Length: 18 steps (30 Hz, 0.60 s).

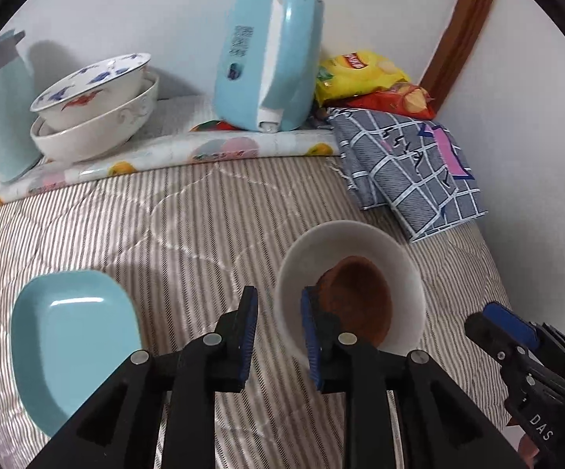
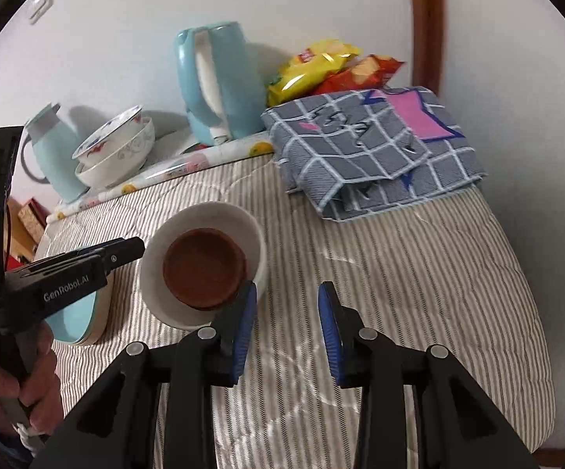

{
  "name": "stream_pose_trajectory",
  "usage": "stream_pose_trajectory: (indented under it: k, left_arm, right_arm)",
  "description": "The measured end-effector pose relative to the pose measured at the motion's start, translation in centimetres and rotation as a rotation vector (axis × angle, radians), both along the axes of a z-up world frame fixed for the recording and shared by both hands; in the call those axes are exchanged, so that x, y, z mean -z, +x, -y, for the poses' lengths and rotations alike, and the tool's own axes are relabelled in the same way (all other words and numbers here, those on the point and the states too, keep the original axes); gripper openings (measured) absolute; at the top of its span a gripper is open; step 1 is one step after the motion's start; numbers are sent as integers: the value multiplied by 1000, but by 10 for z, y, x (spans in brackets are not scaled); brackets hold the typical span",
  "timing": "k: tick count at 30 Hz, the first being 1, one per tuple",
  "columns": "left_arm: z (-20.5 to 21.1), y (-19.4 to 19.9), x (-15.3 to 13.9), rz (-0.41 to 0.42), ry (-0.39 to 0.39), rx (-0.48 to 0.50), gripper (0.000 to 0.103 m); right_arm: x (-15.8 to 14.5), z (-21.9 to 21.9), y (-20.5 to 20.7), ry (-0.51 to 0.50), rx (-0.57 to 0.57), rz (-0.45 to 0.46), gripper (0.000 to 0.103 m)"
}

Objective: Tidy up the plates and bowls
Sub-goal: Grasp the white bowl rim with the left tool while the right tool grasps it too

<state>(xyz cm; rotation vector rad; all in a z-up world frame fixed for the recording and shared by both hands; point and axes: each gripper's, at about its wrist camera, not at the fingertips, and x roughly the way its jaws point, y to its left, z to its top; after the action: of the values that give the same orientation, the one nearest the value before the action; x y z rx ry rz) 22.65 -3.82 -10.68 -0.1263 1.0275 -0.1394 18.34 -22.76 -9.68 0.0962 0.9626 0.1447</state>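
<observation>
Left hand-held gripper (image 1: 276,330): open, empty | right hand-held gripper (image 2: 287,322): open, empty | brown bowl (image 2: 204,273) inside white bowl (image 2: 251,230) on striped bed (image 2: 399,293) | teal plate (image 1: 67,332) left

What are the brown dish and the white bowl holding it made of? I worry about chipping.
Brown dish: likely unglazed clay or wood; matte, slightly grainy, no shine. White bowl: probably glazed ceramic; smooth wall with a thick rim, though plastic cannot be ruled out.
</observation>
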Motion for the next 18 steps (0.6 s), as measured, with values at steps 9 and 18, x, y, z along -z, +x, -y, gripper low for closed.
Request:
stream_pose_trajectory:
  k: [9,18]
  left_arm:
    - [-6,6,10,-23,6,-9,27]
    - [0,24,28,-53,11,8,27]
  right_arm:
    - [18,-14,25,-14,-1,-44,33]
    - [41,-23,47,-27,-16,-118,24]
